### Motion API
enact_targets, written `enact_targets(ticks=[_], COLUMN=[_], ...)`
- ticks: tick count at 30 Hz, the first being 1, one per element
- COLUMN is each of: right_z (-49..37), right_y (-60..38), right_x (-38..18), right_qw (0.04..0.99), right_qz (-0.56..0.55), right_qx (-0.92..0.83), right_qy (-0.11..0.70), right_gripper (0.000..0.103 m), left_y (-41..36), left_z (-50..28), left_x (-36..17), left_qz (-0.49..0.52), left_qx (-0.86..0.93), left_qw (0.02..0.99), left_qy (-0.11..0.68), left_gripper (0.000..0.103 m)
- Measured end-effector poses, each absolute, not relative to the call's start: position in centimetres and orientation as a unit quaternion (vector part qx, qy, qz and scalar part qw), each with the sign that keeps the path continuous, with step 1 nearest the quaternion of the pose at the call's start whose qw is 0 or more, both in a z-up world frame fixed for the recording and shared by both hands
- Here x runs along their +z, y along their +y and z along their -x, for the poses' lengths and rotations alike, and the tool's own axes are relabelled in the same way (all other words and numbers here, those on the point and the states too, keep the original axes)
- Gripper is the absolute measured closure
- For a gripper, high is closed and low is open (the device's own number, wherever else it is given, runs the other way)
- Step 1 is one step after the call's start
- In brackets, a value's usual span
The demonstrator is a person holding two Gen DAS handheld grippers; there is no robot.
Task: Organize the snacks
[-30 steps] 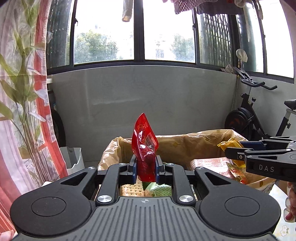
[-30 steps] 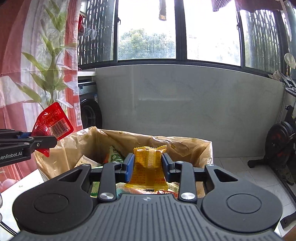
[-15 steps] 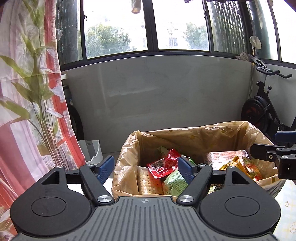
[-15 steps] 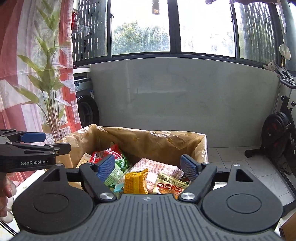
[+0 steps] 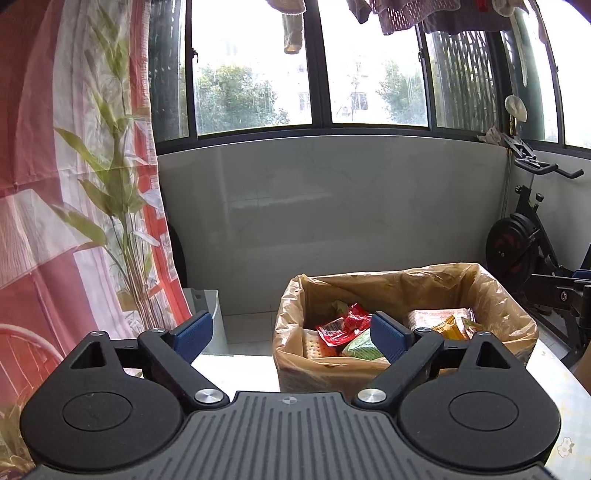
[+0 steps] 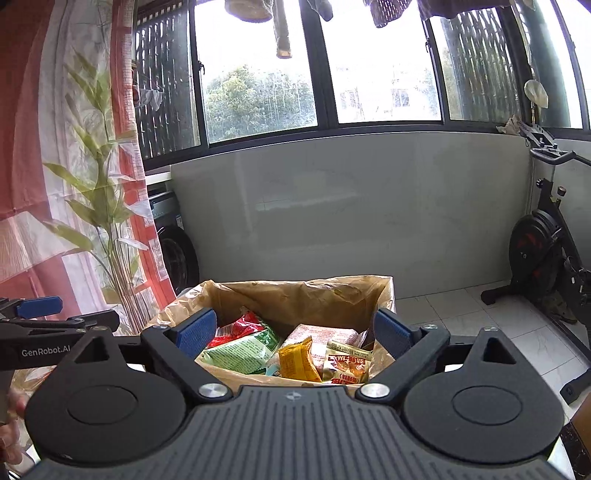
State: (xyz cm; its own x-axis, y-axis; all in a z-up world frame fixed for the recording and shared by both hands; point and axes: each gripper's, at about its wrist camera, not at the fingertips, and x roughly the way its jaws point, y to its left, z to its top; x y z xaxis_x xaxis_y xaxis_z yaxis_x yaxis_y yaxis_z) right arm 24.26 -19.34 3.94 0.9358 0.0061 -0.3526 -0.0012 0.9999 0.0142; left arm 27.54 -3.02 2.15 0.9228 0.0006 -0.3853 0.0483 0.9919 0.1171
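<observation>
Left gripper (image 5: 291,334) and right gripper (image 6: 293,330), both with jaws spread wide and empty, face the bag-lined box (image 5: 369,363) on the bench (image 5: 236,373), which holds the red packet (image 5: 341,325) and yellow packet (image 6: 299,360).

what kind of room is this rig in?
Likely an enclosed home balcony or sunroom: a black exercise bike by the wall, laundry hanging above the wide windows, and a front-loading washing machine behind the red floral curtain.

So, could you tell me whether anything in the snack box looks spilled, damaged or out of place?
Nothing stands out. The red packet, green packet and orange packet lie loosely piled inside the lined box; none spilled outside.
</observation>
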Motion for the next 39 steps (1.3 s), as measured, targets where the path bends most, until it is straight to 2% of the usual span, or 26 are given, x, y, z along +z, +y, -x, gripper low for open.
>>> enact_targets(ticks=[6,15,24,39], right_z=[-20.9,-16.3,-13.6,-13.0], right_y=[-18.4,-16.6,-15.3,-14.4], right_x=[4.9,5.2,4.5,3.3], right_qw=[0.986,0.986,0.984,0.983], right_qz=[-0.024,-0.030,-0.039,-0.022], right_qx=[-0.003,-0.002,0.011,0.002], right_qy=[0.167,0.162,0.174,0.184], right_gripper=[0.003,0.001,0.001,0.000], left_y=[-2.5,-0.3,1.2,2.4], left_z=[-23.5,-18.6,-14.7,-14.0], left_x=[3.4,4.5,4.4,3.7], left_qz=[-0.086,-0.021,-0.005,-0.003], left_qx=[0.001,-0.029,-0.024,0.013], left_qw=[0.980,0.978,0.978,0.974], left_qy=[0.181,0.206,0.207,0.228], left_gripper=[0.006,0.006,0.006,0.005])
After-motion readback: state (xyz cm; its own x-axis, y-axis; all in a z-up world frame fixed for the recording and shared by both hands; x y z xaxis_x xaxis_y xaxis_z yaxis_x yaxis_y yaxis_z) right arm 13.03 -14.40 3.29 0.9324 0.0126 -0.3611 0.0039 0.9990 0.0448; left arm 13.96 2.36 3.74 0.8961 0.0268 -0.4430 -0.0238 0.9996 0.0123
